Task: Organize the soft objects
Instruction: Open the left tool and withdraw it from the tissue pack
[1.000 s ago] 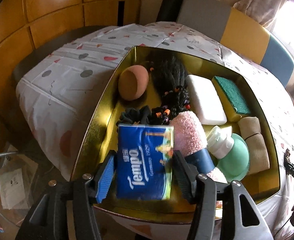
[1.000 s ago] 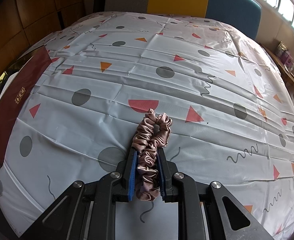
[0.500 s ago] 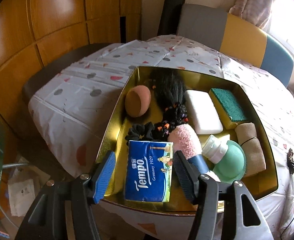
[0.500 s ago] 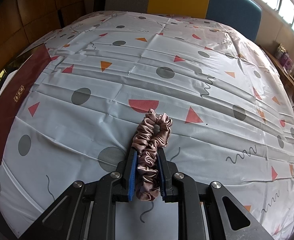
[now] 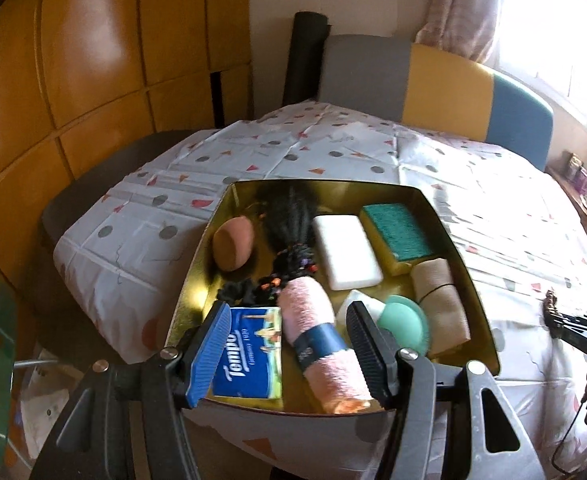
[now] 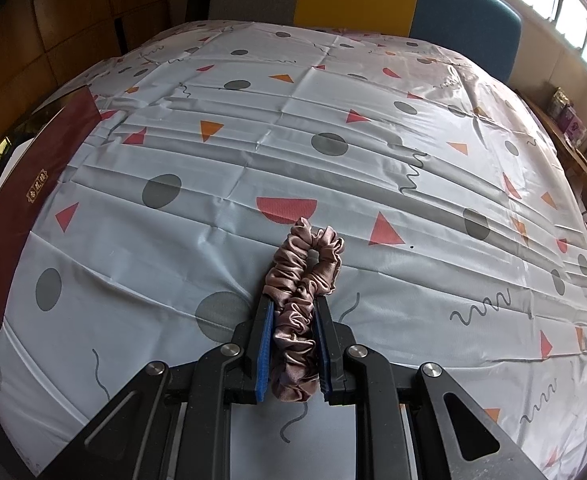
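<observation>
In the left wrist view a gold tray holds a blue Tempo tissue pack, a rolled pink towel, a black wig, a white sponge, a green-and-yellow sponge, a beige bandage roll and a brown puff. My left gripper is open and empty, held back above the tray's near edge. In the right wrist view my right gripper is shut on a pink satin scrunchie at the patterned tablecloth.
A mint-green cap and a white bottle lie in the tray. The tray's dark red outer wall shows at the left of the right wrist view. A grey, yellow and blue bench back stands behind the table. Wood panels are at left.
My left gripper has opened wider and pulled back and up from the tissue pack, which stays lying in the tray. My right gripper still grips the scrunchie and has barely moved.
</observation>
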`<state>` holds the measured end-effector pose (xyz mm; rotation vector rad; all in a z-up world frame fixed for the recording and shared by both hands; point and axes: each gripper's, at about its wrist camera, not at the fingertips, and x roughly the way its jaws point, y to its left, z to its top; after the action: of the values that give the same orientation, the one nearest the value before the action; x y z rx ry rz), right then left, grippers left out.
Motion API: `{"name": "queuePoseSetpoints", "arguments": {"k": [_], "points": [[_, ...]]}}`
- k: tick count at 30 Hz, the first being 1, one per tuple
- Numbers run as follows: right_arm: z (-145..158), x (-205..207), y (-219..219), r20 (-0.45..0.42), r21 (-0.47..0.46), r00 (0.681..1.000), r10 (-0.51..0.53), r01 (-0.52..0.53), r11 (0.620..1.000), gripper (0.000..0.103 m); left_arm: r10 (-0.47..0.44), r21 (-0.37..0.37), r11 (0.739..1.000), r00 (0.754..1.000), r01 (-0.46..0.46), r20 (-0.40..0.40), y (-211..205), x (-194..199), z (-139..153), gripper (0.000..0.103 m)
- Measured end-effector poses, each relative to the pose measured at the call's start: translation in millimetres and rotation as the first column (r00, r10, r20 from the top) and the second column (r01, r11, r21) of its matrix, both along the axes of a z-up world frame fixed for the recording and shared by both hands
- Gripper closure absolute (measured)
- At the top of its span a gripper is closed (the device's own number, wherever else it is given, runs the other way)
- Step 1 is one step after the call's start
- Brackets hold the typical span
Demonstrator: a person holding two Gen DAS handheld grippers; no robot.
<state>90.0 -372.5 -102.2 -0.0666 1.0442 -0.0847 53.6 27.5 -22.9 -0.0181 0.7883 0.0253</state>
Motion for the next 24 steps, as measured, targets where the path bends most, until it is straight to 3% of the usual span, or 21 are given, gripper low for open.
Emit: {"name": "queuePoseSetpoints", "arguments": {"k": [12, 24], "points": [[0.6, 0.2, -4.8, -0.009, 0.042, 0.999, -0.039, 0.039, 0.998, 0.084, -0.036, -0.012, 0.999, 0.999, 0.036, 0.007, -10.1, -3.5, 2.0, 0.042], [0.0, 2.0, 4.9, -0.018, -0.008, 0.993, -0.114, 0.114, 0.993, 0.084, -0.044, -0.042, 0.998, 0.999, 0.045, 0.006, -3.8, -7.9, -3.1, 0.042]]}}
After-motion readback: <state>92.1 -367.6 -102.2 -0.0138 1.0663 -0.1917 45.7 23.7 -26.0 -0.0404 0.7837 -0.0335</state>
